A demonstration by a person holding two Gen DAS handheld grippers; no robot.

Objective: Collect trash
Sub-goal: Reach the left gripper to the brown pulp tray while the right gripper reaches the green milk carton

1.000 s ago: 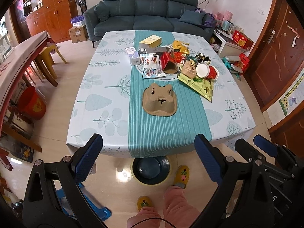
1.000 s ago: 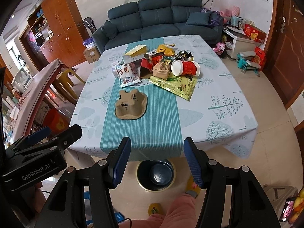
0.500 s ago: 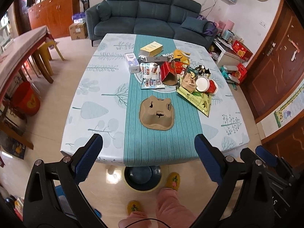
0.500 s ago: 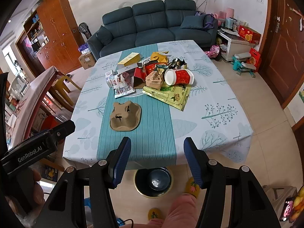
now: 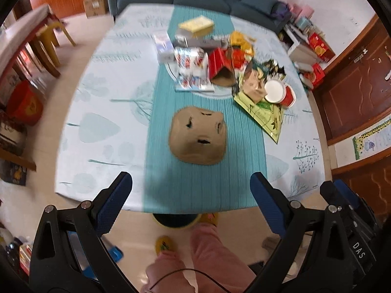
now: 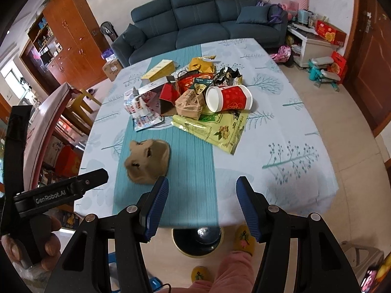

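Observation:
A brown pulp cup carrier (image 5: 198,138) lies upside down on the teal runner near the table's front; it also shows in the right wrist view (image 6: 148,161). Behind it is a pile of trash: a red paper cup (image 6: 229,97) on its side, a crumpled brown bag (image 6: 189,103), a yellow-green plastic bag (image 6: 215,128), a red carton (image 5: 218,64), printed wrappers (image 5: 193,70) and a yellow box (image 5: 195,24). My left gripper (image 5: 190,204) is open and empty at the table's front edge. My right gripper (image 6: 201,204) is open and empty, right of the carrier.
The table (image 6: 293,131) has a leaf-print cloth. A round dark bin (image 6: 198,240) stands on the floor under its front edge, by the person's slippers and pink trouser legs. A blue sofa (image 6: 195,22) is behind; a wooden table (image 5: 22,41) and red bucket (image 5: 24,102) left.
Both grippers have moved forward and lower toward the table's front edge, so the carrier and trash pile look larger. Both stay open and empty.

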